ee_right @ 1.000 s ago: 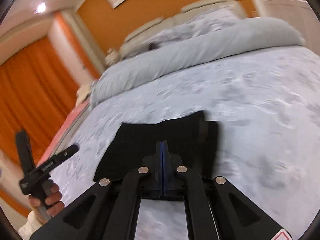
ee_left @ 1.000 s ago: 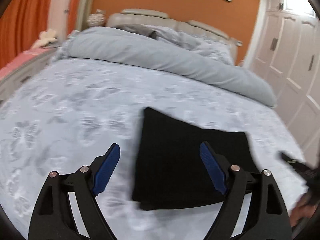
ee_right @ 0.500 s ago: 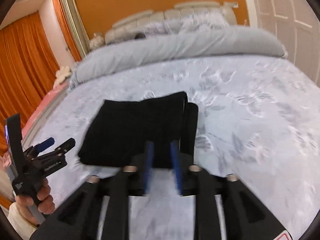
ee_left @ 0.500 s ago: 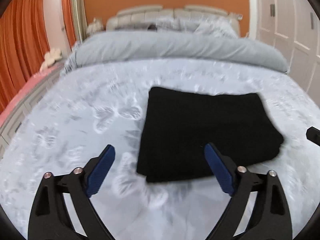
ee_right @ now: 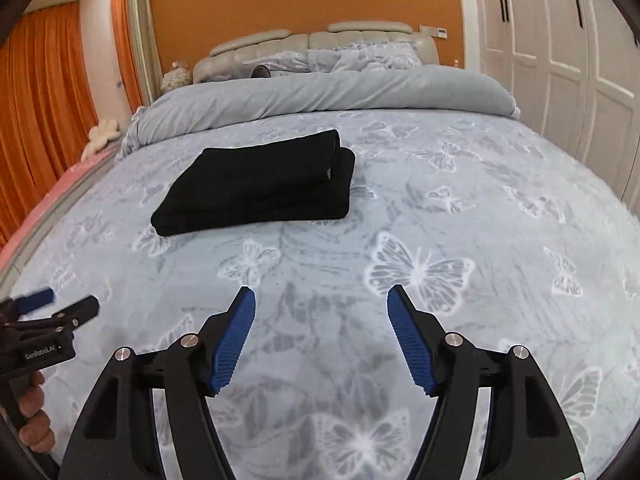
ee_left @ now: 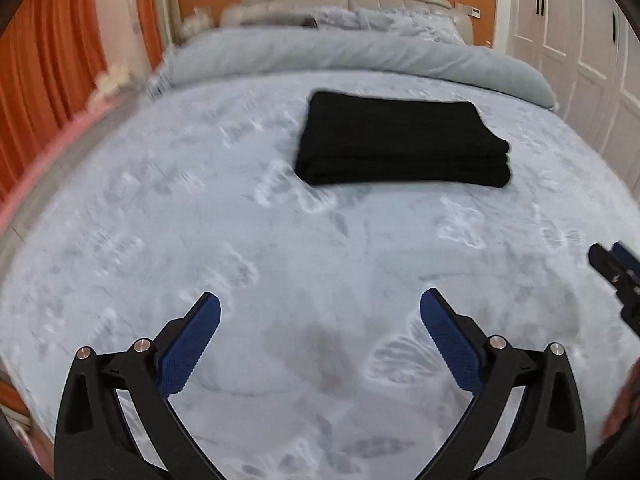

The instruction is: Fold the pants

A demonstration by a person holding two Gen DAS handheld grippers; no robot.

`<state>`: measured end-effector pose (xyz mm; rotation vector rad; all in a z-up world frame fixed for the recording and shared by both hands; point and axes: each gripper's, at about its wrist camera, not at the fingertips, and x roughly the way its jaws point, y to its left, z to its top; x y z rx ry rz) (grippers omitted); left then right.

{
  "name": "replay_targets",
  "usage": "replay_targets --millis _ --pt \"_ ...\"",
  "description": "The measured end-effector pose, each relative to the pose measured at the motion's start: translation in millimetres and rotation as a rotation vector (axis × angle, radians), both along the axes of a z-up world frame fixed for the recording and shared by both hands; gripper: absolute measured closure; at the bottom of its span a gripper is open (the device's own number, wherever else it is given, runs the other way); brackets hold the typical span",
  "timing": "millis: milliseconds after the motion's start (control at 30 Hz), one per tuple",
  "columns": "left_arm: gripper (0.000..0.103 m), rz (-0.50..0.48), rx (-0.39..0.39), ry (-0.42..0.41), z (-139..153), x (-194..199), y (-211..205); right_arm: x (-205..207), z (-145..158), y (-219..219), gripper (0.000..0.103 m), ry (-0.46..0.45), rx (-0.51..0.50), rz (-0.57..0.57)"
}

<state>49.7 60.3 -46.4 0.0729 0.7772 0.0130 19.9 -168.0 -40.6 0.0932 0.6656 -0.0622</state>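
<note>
Black fabric pants (ee_left: 404, 144), folded into a flat layered rectangle, lying on pale blue butterfly-print bed cover (ee_left: 280, 240); at 12 to 1 o'clock in left wrist view, at 11 o'clock in right wrist view (ee_right: 256, 182). Stacked folded edges visible along near side and at right end. Free of both grippers, well apart from each.

Left gripper (ee_left: 320, 322): blue-padded jaws spread wide, nothing between, above bare bed cover at 6 o'clock. Also seen in right wrist view at 9 o'clock (ee_right: 60, 304), held in hand (ee_right: 34, 420), spread there hard to judge.

Right gripper (ee_right: 321, 314): jaws spread wide, holding nothing, above butterfly print. Tip showing at 3 o'clock in left wrist view (ee_left: 612, 258).

Beyond pants: rolled grey duvet (ee_right: 320, 92) across bed, beige padded headboard (ee_right: 320, 40), orange wall (ee_right: 304, 4). Orange curtains (ee_right: 36, 80) at 9 to 10 o'clock, white panelled wardrobe doors (ee_right: 560, 40) at 2 o'clock.
</note>
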Motion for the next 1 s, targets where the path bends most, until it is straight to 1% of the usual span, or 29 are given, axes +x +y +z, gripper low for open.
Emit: replay_targets --millis 33,67,100,167,300,367,433,567,733,900,1000 --pt "0.005 0.001 0.006 -0.019 1.1 -0.8 -1.0 -0.1 0.2 1.3 0.036 -0.011 -0.013 -0.009" --pt "0.005 -0.003 -0.008 -0.027 2.8 -0.4 -1.1 0.7 0.8 2.6 0.036 -0.024 -0.024 -0.021" --pt "0.005 -0.015 -0.039 -0.028 4.6 1.6 0.1 2.4 1.2 2.8 0.034 -0.034 -0.023 -0.025" --pt "0.005 -0.005 -0.058 -0.035 6.0 3.3 2.2 7.1 -0.3 3.1 0.033 -0.031 -0.004 -0.024" --pt "0.005 0.007 -0.050 -0.012 1.8 12.1 1.9 13.1 -7.8 2.3 0.033 0.004 0.014 -0.016" --pt "0.005 0.012 -0.051 -0.004 -0.4 14.1 1.6 13.7 -9.2 -1.5 0.033 0.012 0.050 -0.019" --pt "0.005 0.010 -0.047 -0.004 -1.4 14.1 -0.3 13.5 -9.6 -4.5 0.033 0.016 0.079 -0.026" --pt "0.005 -0.001 -0.035 -0.007 -2.9 12.3 -5.6 11.6 -9.7 -8.0 0.033 0.021 0.092 -0.035" --pt "0.005 -0.027 -0.013 -0.009 -5.6 8.5 -13.3 11.2 -9.0 -5.8 0.033 0.017 0.063 -0.031" --pt "0.005 -0.029 -0.004 -0.016 -5.6 7.1 -14.7 11.5 -10.6 0.7 0.033 0.019 0.034 -0.014" --pt "0.005 -0.031 -0.016 -0.008 -5.3 8.2 -13.7 10.5 -10.5 7.2 0.033 0.015 0.010 -0.006"
